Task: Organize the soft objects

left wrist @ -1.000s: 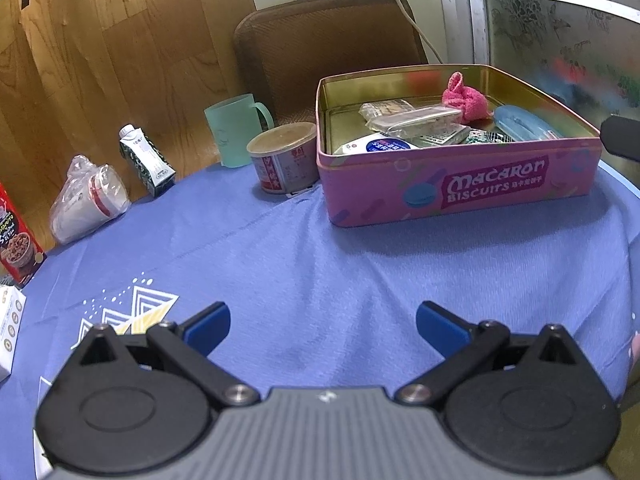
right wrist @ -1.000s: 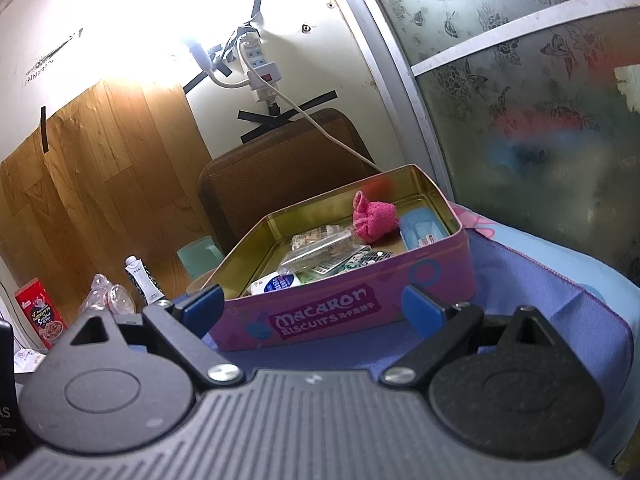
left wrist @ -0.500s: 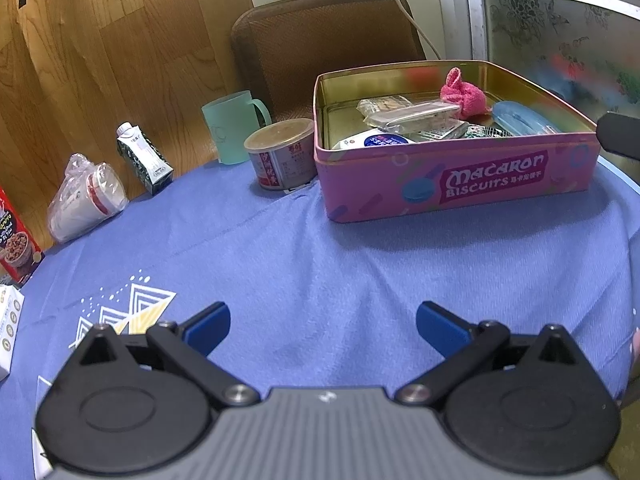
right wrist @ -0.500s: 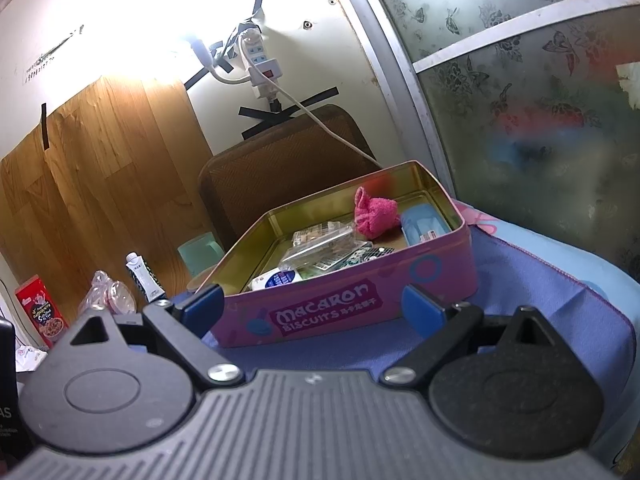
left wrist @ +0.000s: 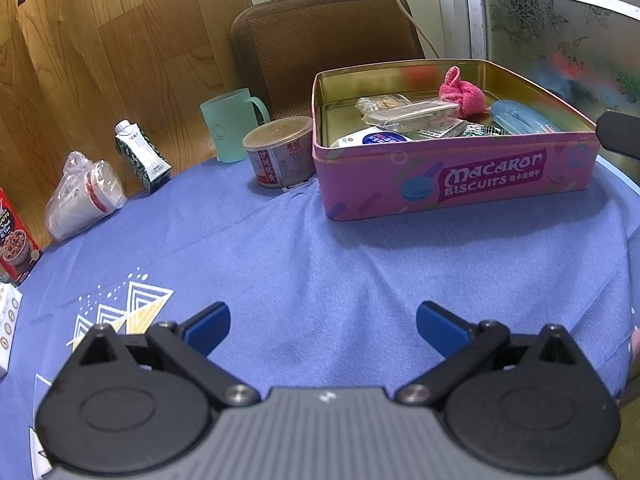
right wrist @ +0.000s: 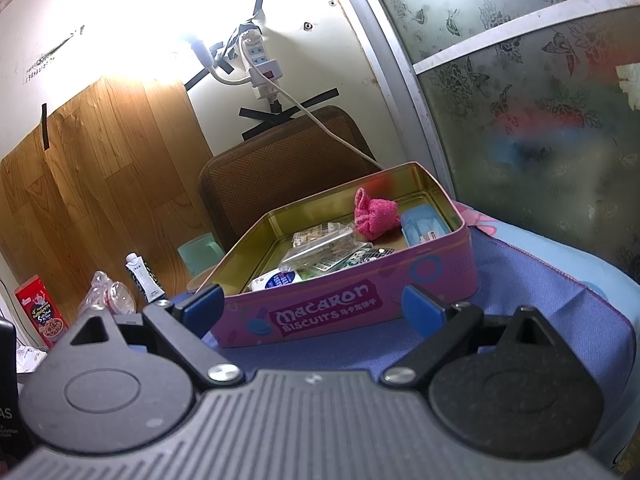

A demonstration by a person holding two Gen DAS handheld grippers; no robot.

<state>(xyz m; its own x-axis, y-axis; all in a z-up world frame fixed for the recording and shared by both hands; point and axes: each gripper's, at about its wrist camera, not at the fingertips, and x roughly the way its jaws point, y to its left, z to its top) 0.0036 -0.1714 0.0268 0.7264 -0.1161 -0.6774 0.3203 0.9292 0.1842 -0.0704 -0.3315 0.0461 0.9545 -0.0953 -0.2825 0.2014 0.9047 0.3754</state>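
Observation:
A pink "Macaron Biscuits" tin (left wrist: 456, 180) (right wrist: 348, 308) stands open on the blue tablecloth (left wrist: 320, 264). Inside it lie a bunched pink cloth (left wrist: 462, 94) (right wrist: 376, 216), a light blue pack (left wrist: 520, 116) (right wrist: 422, 226), several clear and printed packets (left wrist: 412, 112) (right wrist: 324, 242) and a white pouch with a blue label (left wrist: 374, 138) (right wrist: 276, 280). My left gripper (left wrist: 323, 326) is open over bare cloth, well in front of the tin. My right gripper (right wrist: 312, 304) is open, with nothing held, just before the tin's front wall.
Left of the tin stand a round lidded tub (left wrist: 280, 152), a green mug (left wrist: 230, 126), a small carton (left wrist: 140, 156), bagged cups (left wrist: 84, 200) and a red box (left wrist: 14, 240). A brown chair back (left wrist: 324, 44) rises behind. A glass door (right wrist: 540, 100) is at right.
Both grippers have drifted slightly back and stay open. The tin looks a little farther off and lower in the right wrist view. Nothing in the tin has moved.

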